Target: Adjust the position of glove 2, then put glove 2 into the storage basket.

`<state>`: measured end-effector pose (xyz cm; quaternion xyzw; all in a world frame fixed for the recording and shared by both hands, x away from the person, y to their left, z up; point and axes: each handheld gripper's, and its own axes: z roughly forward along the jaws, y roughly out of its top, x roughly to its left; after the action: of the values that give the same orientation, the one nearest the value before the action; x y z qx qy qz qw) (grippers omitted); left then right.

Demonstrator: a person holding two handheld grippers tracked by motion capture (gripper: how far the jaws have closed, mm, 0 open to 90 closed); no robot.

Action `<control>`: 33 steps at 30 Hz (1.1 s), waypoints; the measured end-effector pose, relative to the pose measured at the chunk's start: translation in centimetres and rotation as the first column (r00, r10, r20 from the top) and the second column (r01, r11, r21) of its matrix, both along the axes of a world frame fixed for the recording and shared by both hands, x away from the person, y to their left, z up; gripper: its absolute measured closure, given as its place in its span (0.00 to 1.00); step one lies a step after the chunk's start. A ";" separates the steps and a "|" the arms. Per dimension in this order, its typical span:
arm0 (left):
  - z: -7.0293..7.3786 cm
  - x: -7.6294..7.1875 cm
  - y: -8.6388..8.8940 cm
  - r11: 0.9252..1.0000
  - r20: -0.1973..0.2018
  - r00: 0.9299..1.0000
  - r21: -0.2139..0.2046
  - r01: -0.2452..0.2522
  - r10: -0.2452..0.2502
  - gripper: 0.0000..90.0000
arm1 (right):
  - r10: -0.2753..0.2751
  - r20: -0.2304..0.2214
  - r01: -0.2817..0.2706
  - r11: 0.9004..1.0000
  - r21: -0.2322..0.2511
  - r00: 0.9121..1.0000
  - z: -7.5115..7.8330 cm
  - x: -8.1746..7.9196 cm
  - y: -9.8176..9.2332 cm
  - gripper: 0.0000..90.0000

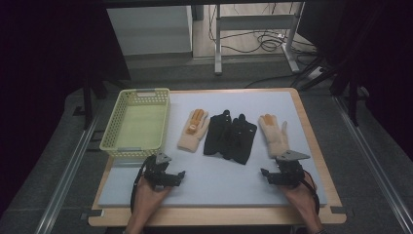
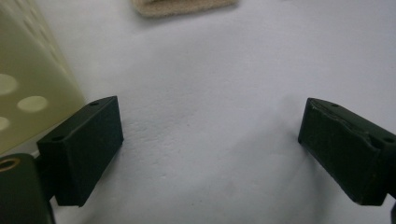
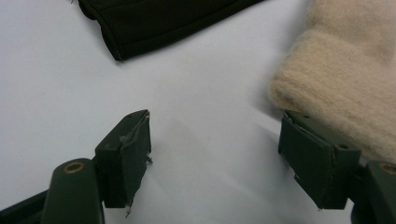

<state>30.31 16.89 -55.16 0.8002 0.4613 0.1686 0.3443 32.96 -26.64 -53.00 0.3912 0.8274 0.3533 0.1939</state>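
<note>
Four gloves lie in a row across the pale grey mat (image 1: pixel 214 180) on a wooden-edged table (image 1: pixel 311 141): a beige glove with orange fingers (image 1: pixel 193 129) on the left, two black gloves (image 1: pixel 230 135) overlapping in the middle, and a second beige glove (image 1: pixel 273 133) on the right. A yellow perforated basket (image 1: pixel 111 131) stands at the mat's left edge, just beside the first beige glove and holding nothing visible.

A person's forearms enter from the near side, each hand gripping a two-jaw tool. The left gripper (image 1: pixel 179 174) hovers low over bare mat just in front of the basket's near corner, its jaws spread wide and holding nothing. In the left gripper view (image 2: pixel 210 144), the basket's dotted wall (image 2: pixel 32 79) sits close to the left jaw, and the cuff of the orange-fingered glove (image 2: pixel 182 5) lies well ahead at the top edge.

The right gripper (image 1: pixel 267 174) sits over the mat just in front of the right-hand beige glove, also wide open and empty. In the right gripper view (image 3: pixel 215 149), that glove's woolly cuff (image 3: pixel 345 79) lies right against the right jaw, though contact cannot be judged, while the hem of a black glove (image 3: pixel 159 23) lies farther ahead on the left, apart from both jaws.
</note>
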 end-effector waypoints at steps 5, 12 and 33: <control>0.0 0.0 0.0 1.000 0.000 1.000 0.000 0.000 0.000 0.08 | 0.004 0.000 -0.004 1.000 0.015 1.000 0.3 0.0 -0.1 0.30; 0.0 0.0 0.0 1.000 0.000 1.000 0.000 0.000 0.000 0.08 | 0.012 -0.013 -0.011 0.999 0.046 1.000 1.1 0.6 0.3 0.30; 0.0 0.0 0.0 1.000 0.000 1.000 -0.001 -0.001 0.001 0.08 | 0.066 0.029 -0.066 0.998 0.017 0.997 4.0 8.0 6.8 0.51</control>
<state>30.30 16.88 -55.16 0.7999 0.4616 0.1685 0.3445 40.94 -19.81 -48.99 0.3603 0.8338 0.3724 0.1904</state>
